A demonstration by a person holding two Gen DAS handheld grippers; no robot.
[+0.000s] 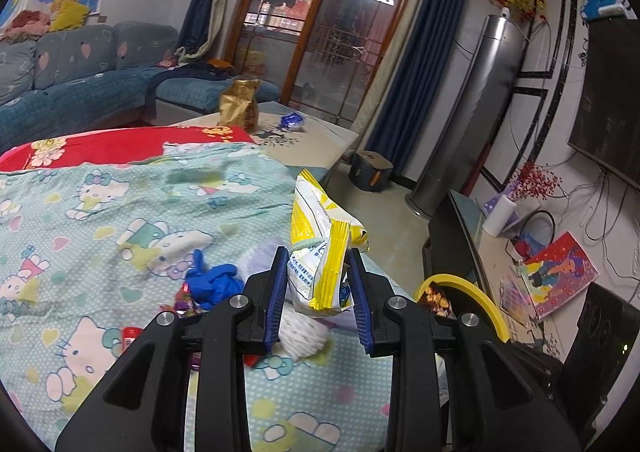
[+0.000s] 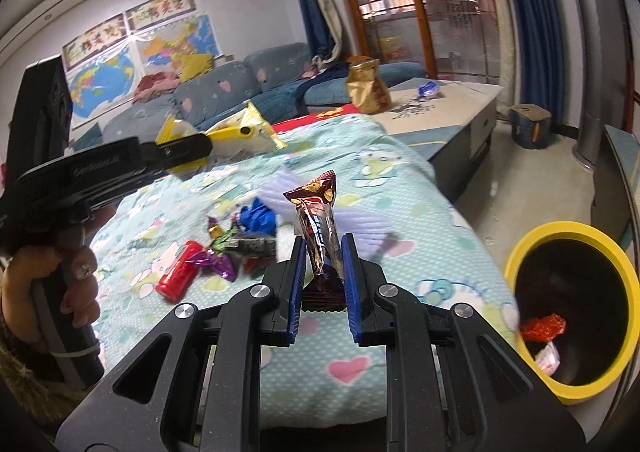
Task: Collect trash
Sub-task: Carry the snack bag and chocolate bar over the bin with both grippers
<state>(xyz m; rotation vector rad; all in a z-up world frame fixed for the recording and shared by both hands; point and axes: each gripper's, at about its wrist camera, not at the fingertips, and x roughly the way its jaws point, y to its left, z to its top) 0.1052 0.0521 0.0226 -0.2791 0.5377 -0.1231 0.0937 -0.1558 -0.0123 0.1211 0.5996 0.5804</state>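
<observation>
Yellow snack bag (image 1: 320, 252), light, crinkly and slippery, is pinched mid-body in the left tongs (image 1: 318, 276); brown wrapper (image 2: 320, 228) is clamped low in the right tongs (image 2: 322, 272), above the bed (image 2: 360, 368), yellow bin (image 2: 568, 316) just beside. More wrappers (image 2: 208, 256) are loose on the bedsheet.

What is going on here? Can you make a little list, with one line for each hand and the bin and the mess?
left gripper: shut on yellow and white snack bag, held above the bed
right gripper: shut on dark brown wrapper
yellow bin: beside the bed, open, red wrapper inside
still on the blanket: red tube, purple wrapper, blue glove
low table: gold bag standing
</observation>
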